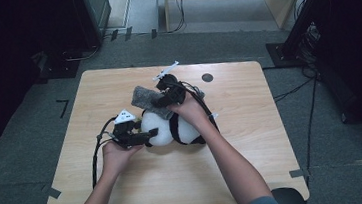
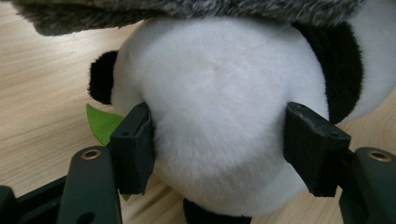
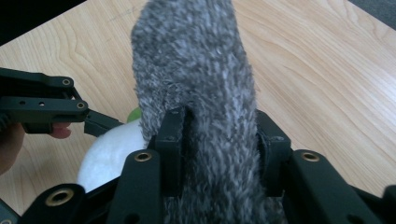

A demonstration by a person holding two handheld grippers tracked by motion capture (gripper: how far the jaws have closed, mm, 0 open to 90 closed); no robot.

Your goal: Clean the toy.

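Plush panda [image 1: 171, 127] on table [image 1: 253, 145] centre, fuzzy cloth [image 1: 150, 101] draped over panda's far side

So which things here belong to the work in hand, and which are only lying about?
In the work:
- panda plush toy, clamped at its white head by the left gripper
- grey fuzzy cloth, between the right gripper jaws, draped over the panda

Lying about:
- dark round mark on the wooden table
- cables on the floor
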